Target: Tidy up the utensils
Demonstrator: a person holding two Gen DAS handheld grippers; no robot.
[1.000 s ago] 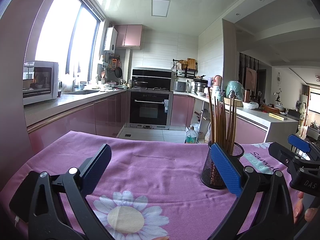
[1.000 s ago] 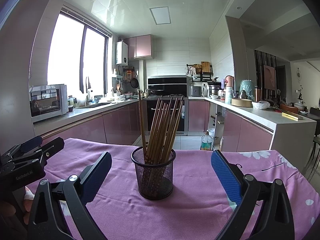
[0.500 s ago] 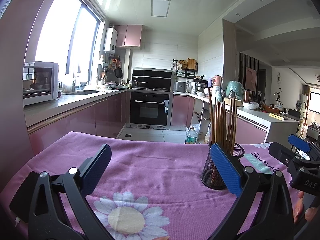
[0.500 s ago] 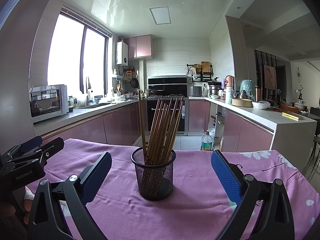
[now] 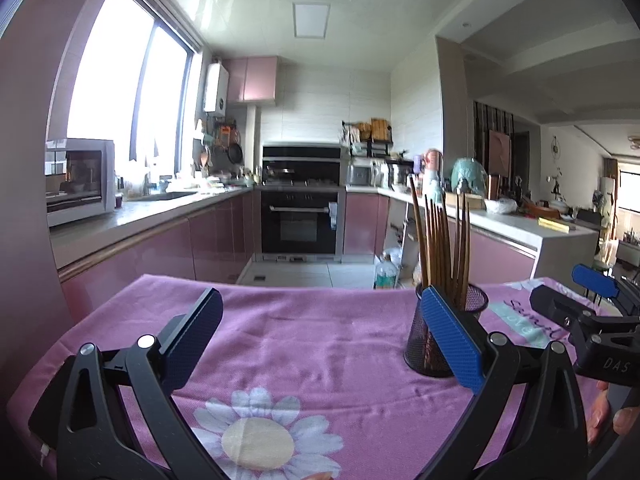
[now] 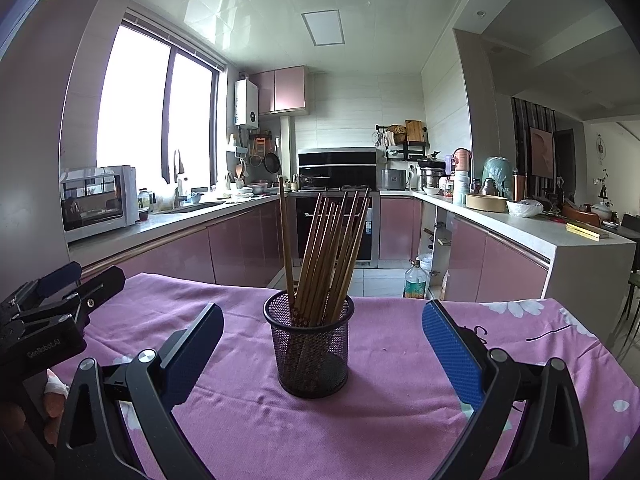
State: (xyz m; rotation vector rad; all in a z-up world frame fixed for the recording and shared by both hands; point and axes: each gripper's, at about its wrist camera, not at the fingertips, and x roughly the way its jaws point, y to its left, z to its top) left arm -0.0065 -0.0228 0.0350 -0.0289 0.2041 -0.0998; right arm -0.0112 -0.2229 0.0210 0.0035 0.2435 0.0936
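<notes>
Here the chopsticks [image 6: 324, 248] stand bundled in a black mesh cup [image 6: 310, 350] on the purple flowered cloth [image 6: 392, 420], toward the middle of the table and nearer its far edge than its near one. The right gripper [image 6: 322, 354] faces the cup squarely with its fingers spread wide and nothing between them. The left gripper [image 5: 320, 344] is likewise wide open and empty, off to the cup's left. The sticks look like thin, stiff, light wood, smooth enough to slide against each other (and to fan out if pinched loosely). I would take them above the rim, around mid-length, a few at a time. The cup itself looks light and may tip or skid on the soft cloth, so steadying its wall seems wise.
</notes>
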